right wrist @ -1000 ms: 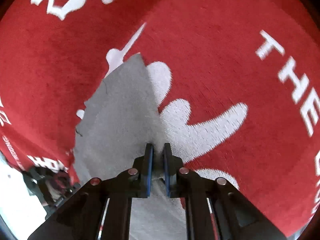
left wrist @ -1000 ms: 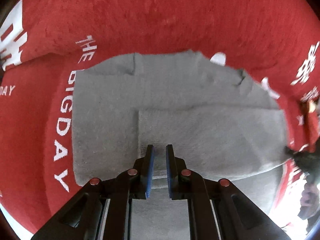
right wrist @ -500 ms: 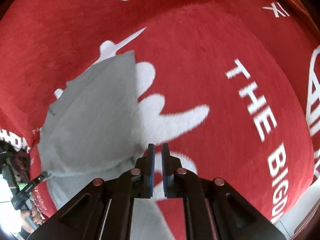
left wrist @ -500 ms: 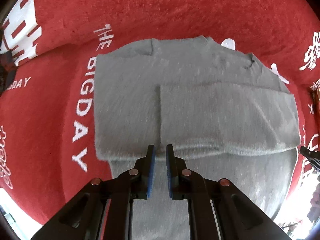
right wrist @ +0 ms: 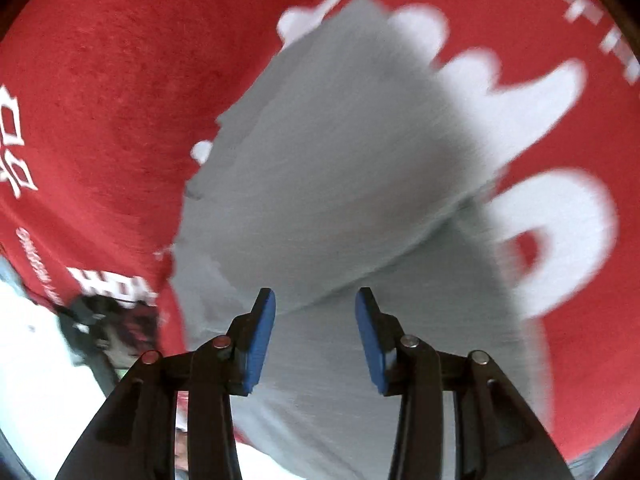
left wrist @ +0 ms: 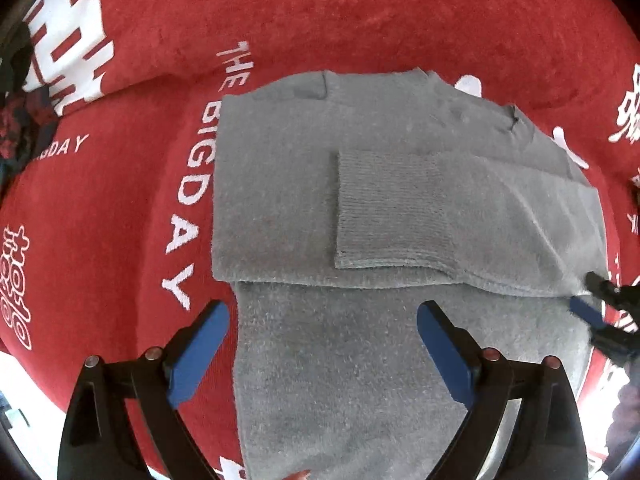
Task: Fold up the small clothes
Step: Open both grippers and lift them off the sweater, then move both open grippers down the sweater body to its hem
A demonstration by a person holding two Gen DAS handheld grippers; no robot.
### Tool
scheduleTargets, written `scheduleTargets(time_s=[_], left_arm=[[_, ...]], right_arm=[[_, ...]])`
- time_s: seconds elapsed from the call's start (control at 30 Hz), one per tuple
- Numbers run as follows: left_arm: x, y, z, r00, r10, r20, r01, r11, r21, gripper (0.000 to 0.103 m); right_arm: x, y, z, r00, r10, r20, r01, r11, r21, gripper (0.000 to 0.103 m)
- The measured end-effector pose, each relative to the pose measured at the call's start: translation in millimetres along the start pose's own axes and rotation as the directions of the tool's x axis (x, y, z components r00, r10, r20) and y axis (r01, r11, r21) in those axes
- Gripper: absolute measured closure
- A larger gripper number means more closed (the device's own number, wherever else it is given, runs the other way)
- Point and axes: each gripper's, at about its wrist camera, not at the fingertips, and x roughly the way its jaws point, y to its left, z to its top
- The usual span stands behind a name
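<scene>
Fingers, left: both blue pads [left wrist: 198, 354] of the left gripper [left wrist: 322, 354] stood wide apart, holding nothing, poised over the near part of the garment.
Fingers, right: pads [right wrist: 260, 338] of the right gripper [right wrist: 315, 336] were also apart and empty, over the same cloth; that view was motion-blurred.
Garment: the grey knit garment [left wrist: 360, 208] lay flat on the red cloth [left wrist: 120, 208], its upper part folded down so a doubled edge crossed just beyond the left pads, with 1 ribbed cuff [left wrist: 384, 208] lying on top.
Beyond: white lettering [left wrist: 188, 200] on the red cloth ran beside the garment's left edge.
Far right: the other gripper's tip showed at the end of the fold line.
Risk: with both grippers free, the folded layer was likely unpinned; a careless regrasp catching only 1 layer could drag the fold open or skew it.
Containers: 0 visible in either view.
</scene>
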Motion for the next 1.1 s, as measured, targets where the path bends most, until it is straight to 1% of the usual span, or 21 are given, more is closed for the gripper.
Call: scheduleTargets(time_s=[0.03, 0.07, 0.13, 0.17, 0.2, 0.23, 0.27, 0.33, 0.43, 0.53, 0.57, 0.67, 0.7, 0.77, 1.0, 1.03, 1.1], left_arm=[[-1, 3, 1, 1.0, -0.001, 0.003, 0.001, 1.0, -0.007, 0.007], [-2, 7, 1, 1.0, -0.001, 0.005, 0.001, 1.0, -0.014, 0.007], [-3, 12, 2, 1.0, 0.004, 0.004, -0.004, 1.0, -0.021, 0.007], [-3, 13, 3, 1.0, 0.007, 0.001, -0.007, 1.0, -0.024, 0.007], [-2, 14, 3, 1.0, -0.001, -0.006, 0.001, 1.0, -0.024, 0.007], [0, 14, 4, 1.0, -0.019, -0.015, 0.018, 1.0, -0.022, 0.007], [1, 13, 4, 0.999, -0.025, -0.019, 0.025, 1.0, -0.019, 0.007], [3, 11, 2, 1.0, -0.015, -0.018, 0.015, 1.0, -0.005, 0.007], [7, 7, -2, 0.999, -0.009, -0.035, 0.009, 1.0, 0.007, 0.007], [8, 4, -7, 0.999, -0.015, -0.044, 0.015, 1.0, 0.001, 0.007], [7, 3, -8, 0.999, -0.018, -0.042, 0.018, 1.0, 0.0, 0.007], [6, 1, -10, 0.999, -0.021, -0.041, 0.021, 1.0, -0.001, 0.007], [5, 0, -10, 0.999, -0.029, -0.043, 0.028, 1.0, -0.006, 0.007], [4, -1, -11, 0.998, -0.037, -0.046, 0.037, 0.999, -0.011, 0.007], [0, -20, -15, 0.998, -0.024, -0.058, 0.025, 0.999, 0.03, 0.007], [0, -24, -16, 0.998, -0.02, -0.059, 0.023, 0.999, 0.037, 0.007], [0, -30, -17, 0.998, -0.018, -0.063, 0.021, 0.999, 0.049, 0.007]], right_arm=[[13, 6, -2, 0.999, 0.021, -0.027, -0.021, 1.0, 0.014, 0.057], [21, 10, -5, 0.999, 0.023, -0.037, -0.022, 0.999, 0.025, 0.057], [32, 16, -7, 1.0, 0.015, -0.018, -0.014, 0.998, 0.056, 0.058], [35, 17, -7, 1.0, 0.023, -0.002, -0.023, 0.997, 0.076, 0.064], [35, 17, -7, 1.0, 0.024, 0.012, -0.025, 0.995, 0.093, 0.075], [37, 18, -7, 1.0, 0.017, 0.016, -0.018, 0.995, 0.098, 0.097], [37, 20, -7, 1.0, 0.003, 0.014, -0.004, 0.996, 0.091, 0.097], [36, 25, -8, 1.0, -0.021, 0.011, 0.02, 0.998, 0.051, 0.097], [39, 26, -11, 0.996, -0.084, -0.015, 0.084, 0.996, -0.007, 0.097], [37, 28, -10, 0.995, -0.098, -0.027, 0.096, 0.994, -0.041, 0.094], [36, 30, -10, 0.993, -0.117, -0.032, 0.115, 0.992, -0.054, 0.094], [29, 32, -13, 0.987, -0.156, -0.048, 0.15, 0.984, -0.099, 0.081], [26, 33, -15, 0.985, -0.168, -0.049, 0.162, 0.98, -0.114, 0.078], [20, 32, -19, 0.982, -0.185, -0.044, 0.177, 0.974, -0.138, 0.065], [-2, 24, -37, 0.97, -0.239, -0.045, 0.226, 0.954, -0.199, 0.061], [-5, 23, -39, 0.969, -0.244, -0.043, 0.231, 0.951, -0.205, 0.058], [-9, 21, -42, 0.968, -0.248, -0.041, 0.234, 0.949, -0.213, 0.056]])
